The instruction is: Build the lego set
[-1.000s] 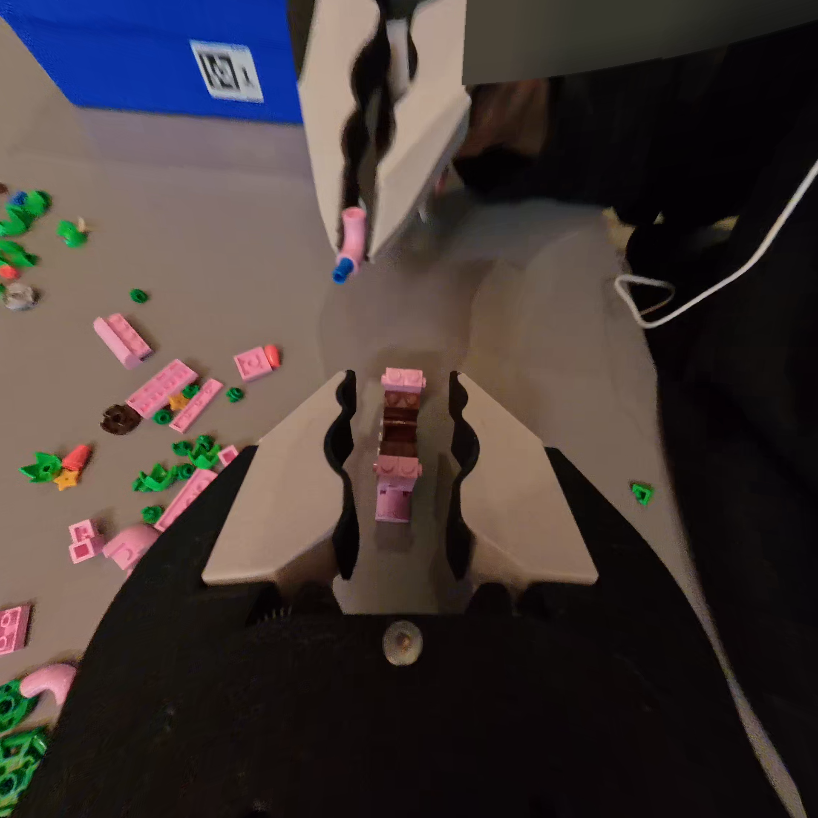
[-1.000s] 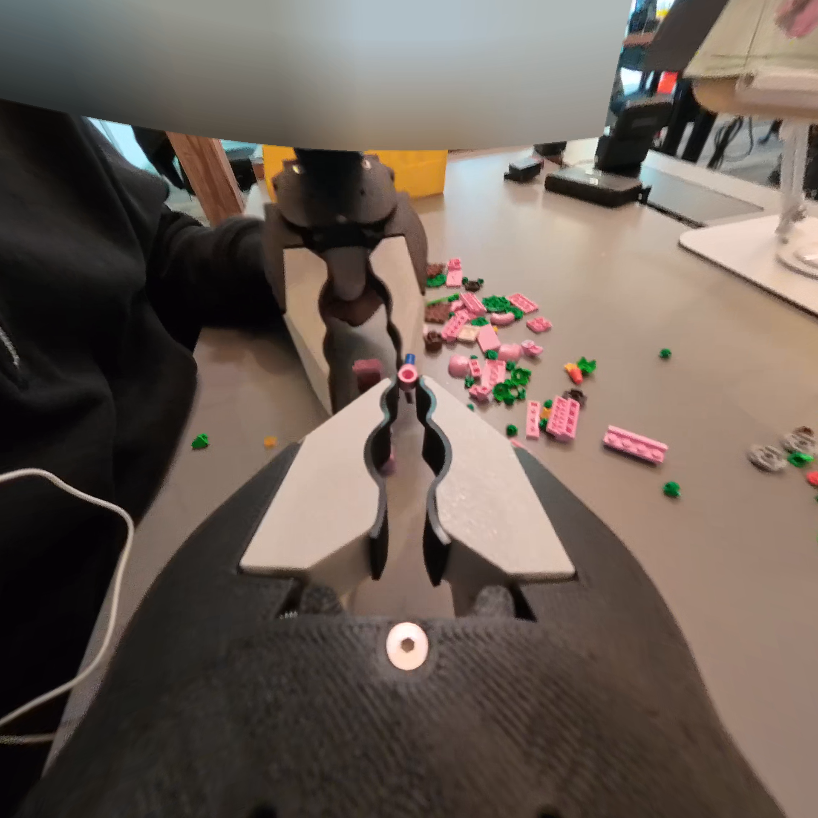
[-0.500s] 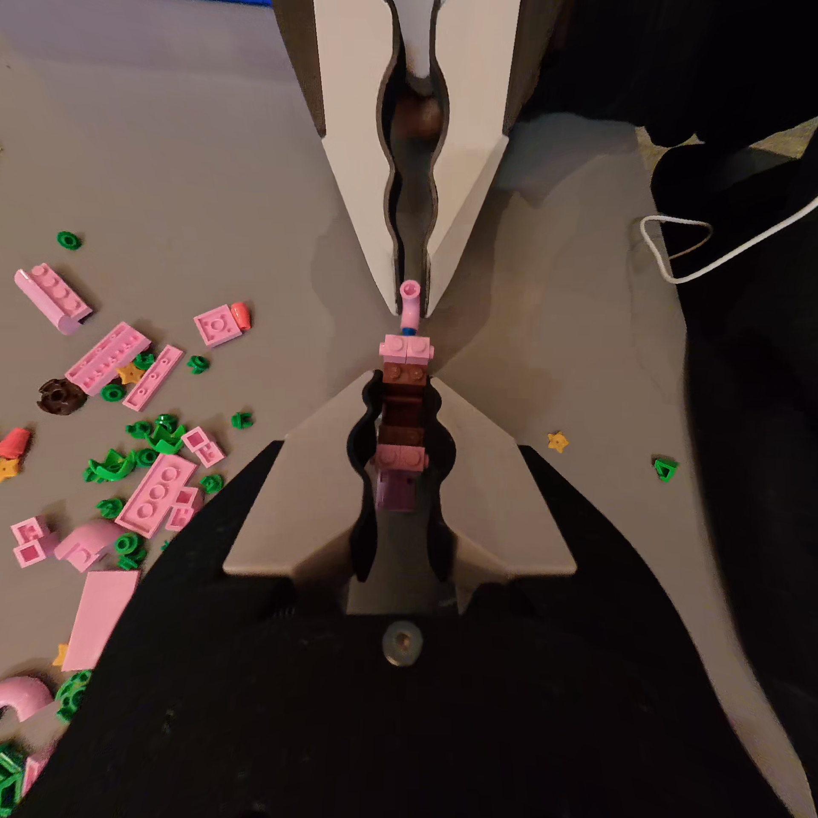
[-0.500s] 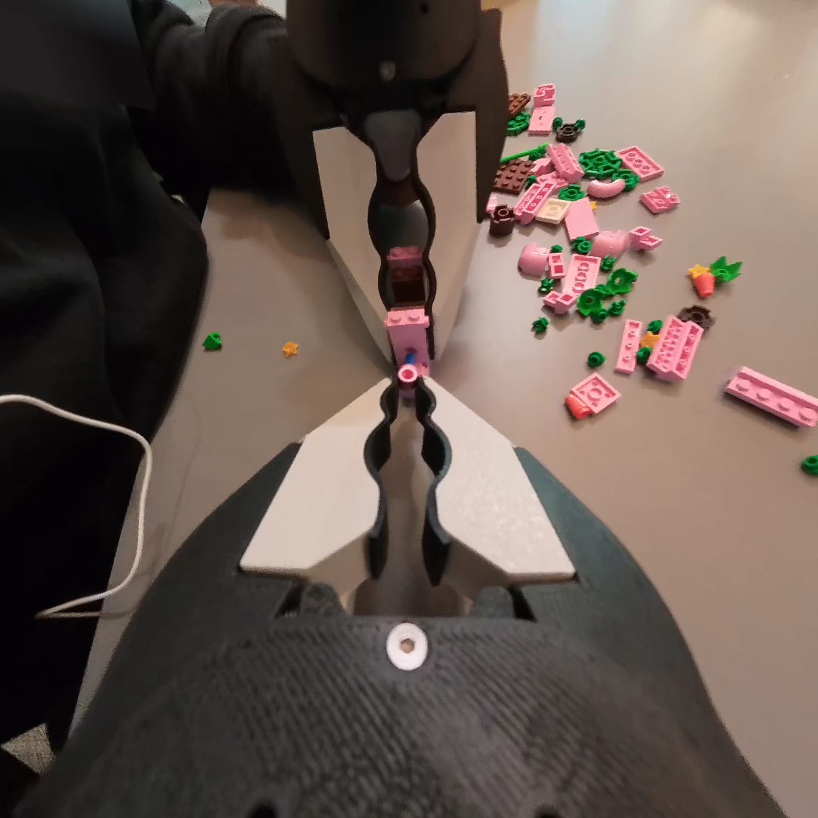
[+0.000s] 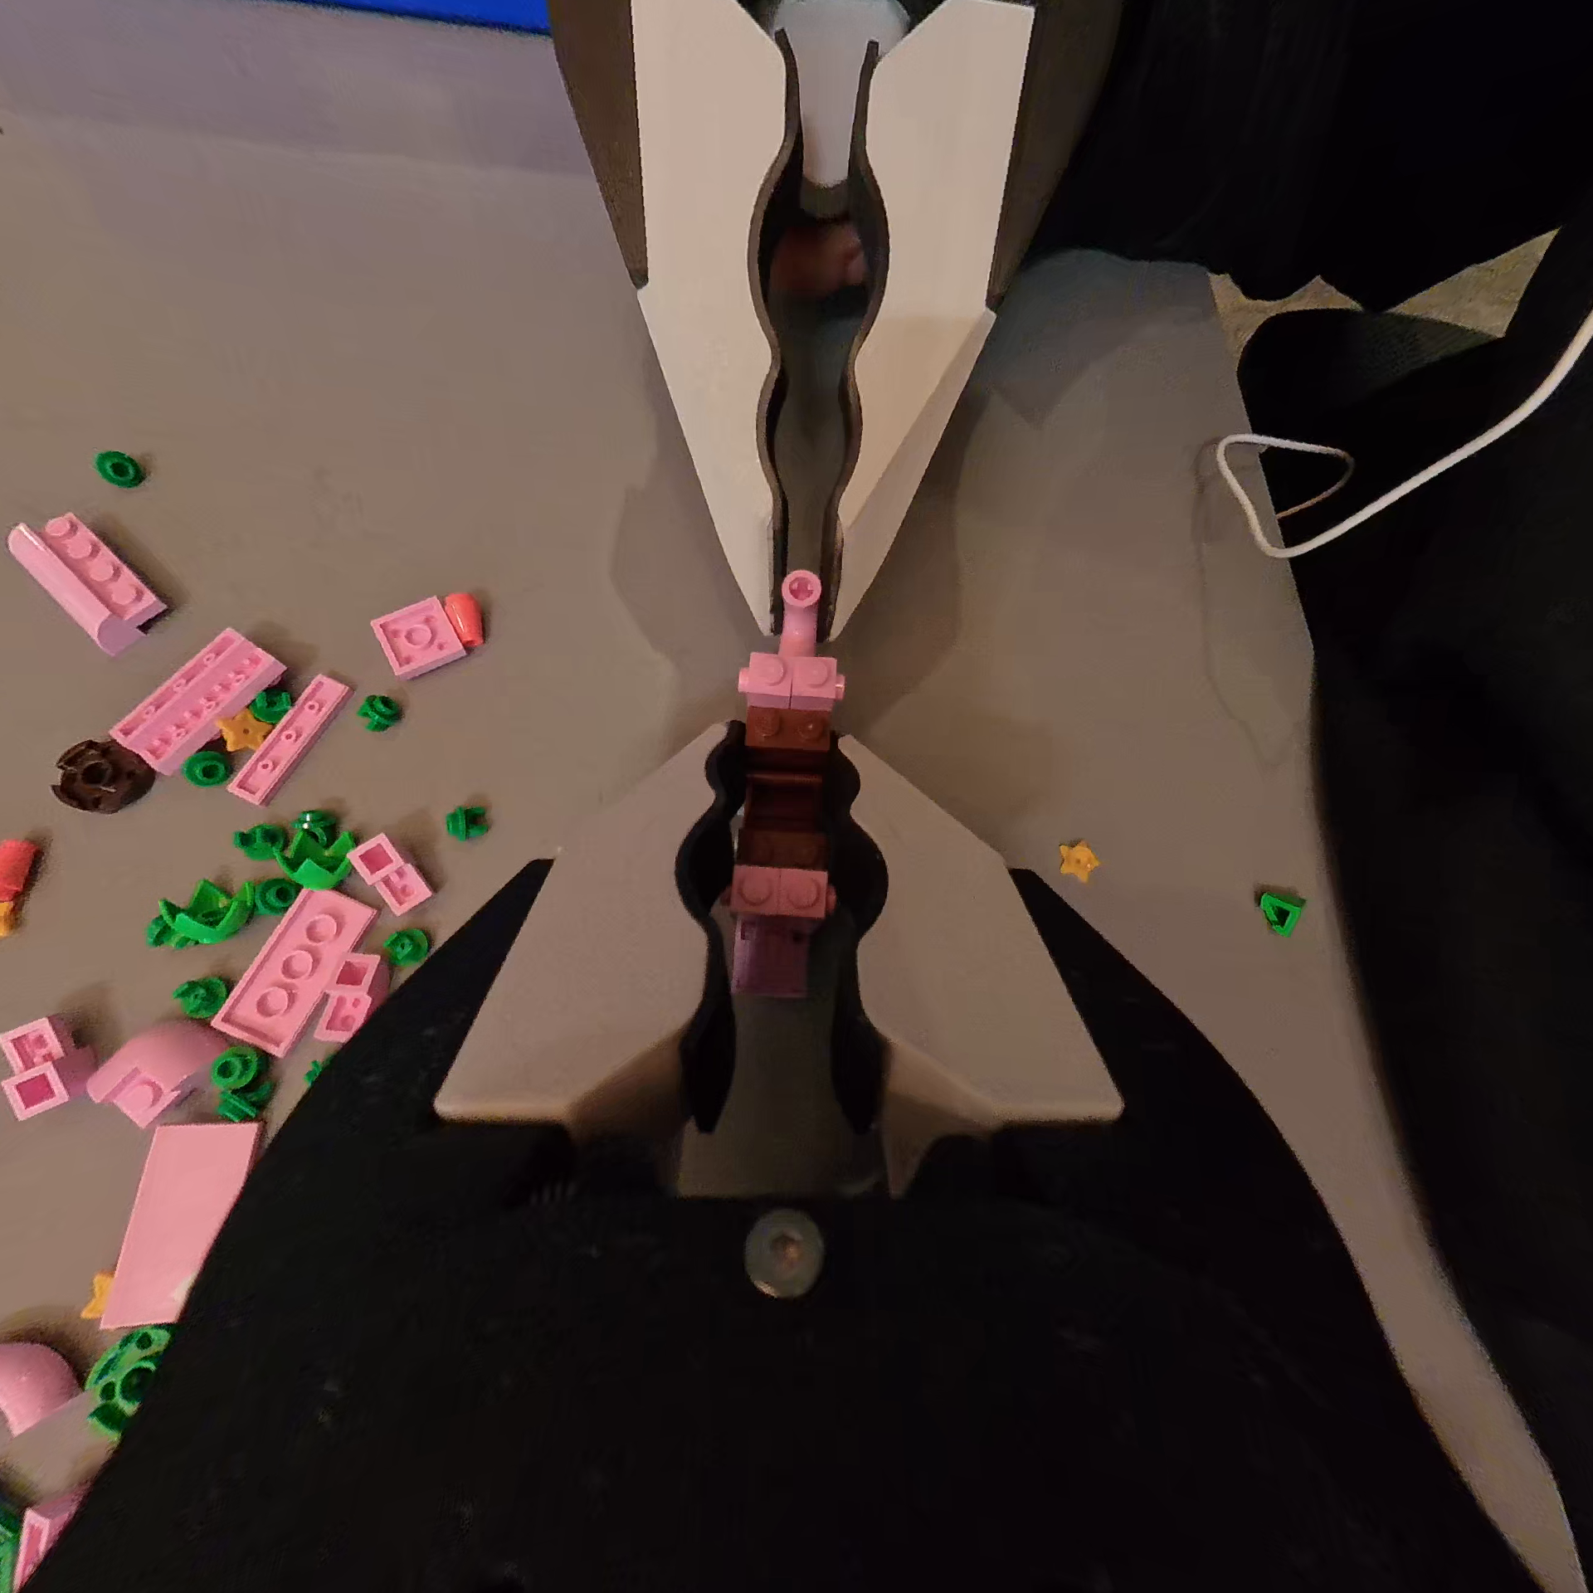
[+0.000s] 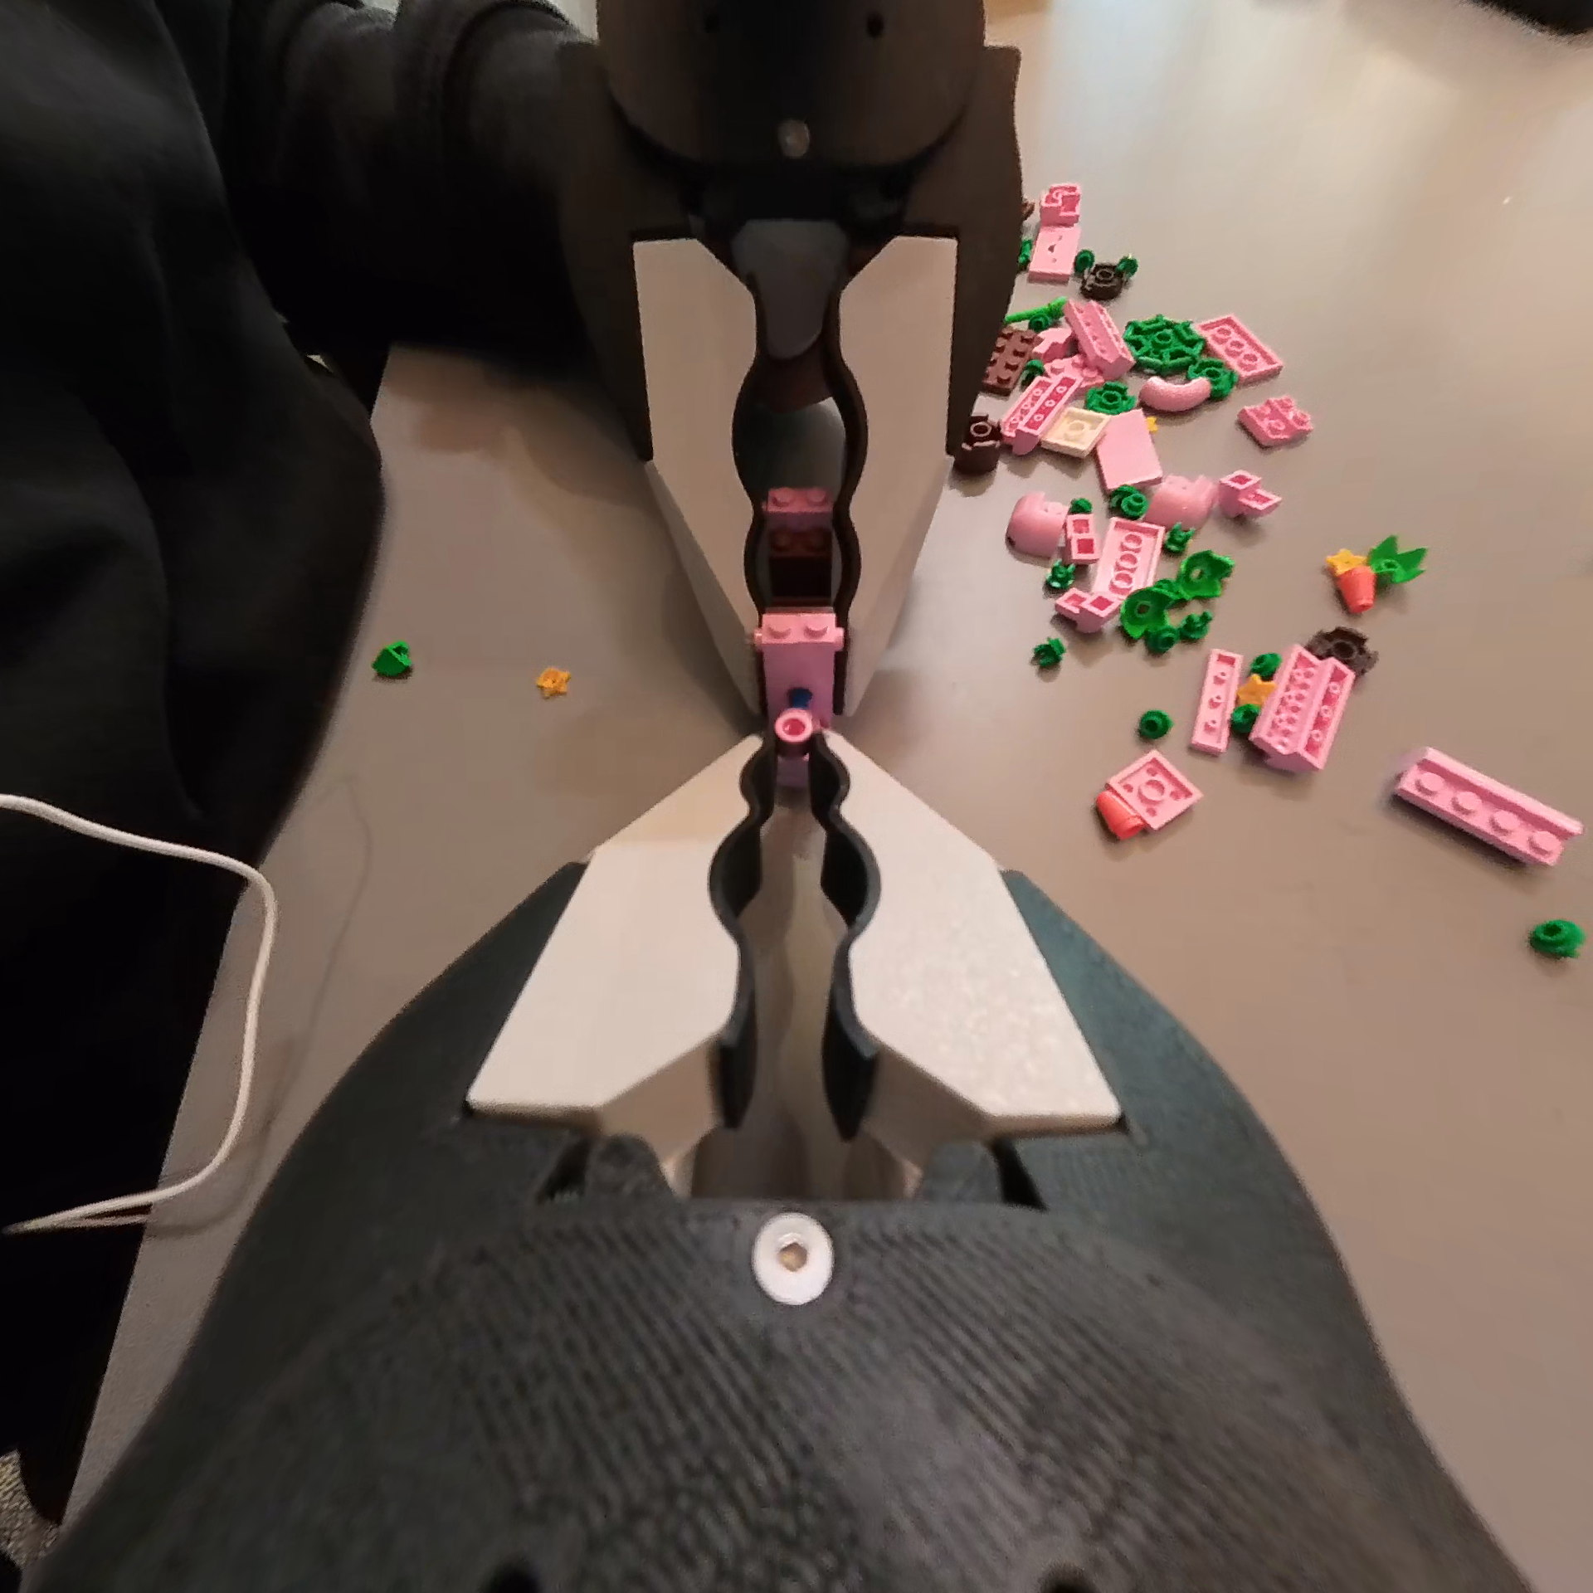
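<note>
While the left wrist view looks down, the left gripper (image 5: 789, 759) is clenched around a pink-and-brown stacked brick assembly (image 5: 786, 827), above the grey table (image 5: 431, 345). Opposite, the right gripper (image 5: 803, 616) pinches a small pink angled peg piece (image 5: 799, 608), touching the assembly's front end.

From the right wrist view, the peg's blue tip (image 6: 800, 695) meets the pink face (image 6: 797, 664); I judge a skewed push could pop it loose or split the stack.

No writing to read here: no labels, brands, numbers or signs show on anything in either wrist view.
</note>
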`<state>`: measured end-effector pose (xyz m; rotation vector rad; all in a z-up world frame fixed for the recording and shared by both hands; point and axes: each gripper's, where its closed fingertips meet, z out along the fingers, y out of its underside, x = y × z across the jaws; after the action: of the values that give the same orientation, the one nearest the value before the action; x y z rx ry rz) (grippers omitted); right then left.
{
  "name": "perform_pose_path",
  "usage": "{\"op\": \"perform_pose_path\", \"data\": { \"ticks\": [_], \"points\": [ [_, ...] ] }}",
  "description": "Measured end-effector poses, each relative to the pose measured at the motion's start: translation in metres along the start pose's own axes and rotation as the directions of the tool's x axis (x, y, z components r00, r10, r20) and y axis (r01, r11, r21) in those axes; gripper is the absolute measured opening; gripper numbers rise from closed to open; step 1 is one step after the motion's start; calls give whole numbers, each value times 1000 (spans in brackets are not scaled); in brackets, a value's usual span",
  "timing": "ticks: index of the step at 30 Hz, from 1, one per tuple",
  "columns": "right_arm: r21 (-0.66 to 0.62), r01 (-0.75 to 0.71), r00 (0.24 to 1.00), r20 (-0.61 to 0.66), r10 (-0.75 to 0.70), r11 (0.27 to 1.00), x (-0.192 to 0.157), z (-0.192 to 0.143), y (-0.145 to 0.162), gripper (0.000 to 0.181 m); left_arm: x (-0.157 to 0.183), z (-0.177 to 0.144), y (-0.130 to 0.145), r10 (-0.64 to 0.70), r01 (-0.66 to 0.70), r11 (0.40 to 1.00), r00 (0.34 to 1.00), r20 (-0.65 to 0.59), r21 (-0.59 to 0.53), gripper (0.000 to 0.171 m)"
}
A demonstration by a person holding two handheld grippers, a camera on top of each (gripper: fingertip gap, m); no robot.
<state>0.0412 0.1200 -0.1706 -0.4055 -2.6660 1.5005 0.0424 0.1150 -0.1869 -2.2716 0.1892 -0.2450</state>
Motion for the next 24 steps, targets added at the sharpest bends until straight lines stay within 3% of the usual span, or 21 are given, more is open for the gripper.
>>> {"op": "perform_pose_path", "data": {
  "ticks": [13, 19, 24],
  "points": [
    [10, -69, 996, 65, 68, 998, 0, 0, -3, 6, 2, -2, -1, -60, 61, 998, 996, -62, 26, 14],
    [67, -212, 969, 141, 202, 975, 3, -3, -13, 6, 0, -11, -10, -107, 118, 987, 989, -105, 106, 13],
    [104, -351, 921, 220, 323, 931, 6, -6, -22, 5, -3, -17, -15, -43, 48, 990, 998, -36, 135, 13]
  ]
}}
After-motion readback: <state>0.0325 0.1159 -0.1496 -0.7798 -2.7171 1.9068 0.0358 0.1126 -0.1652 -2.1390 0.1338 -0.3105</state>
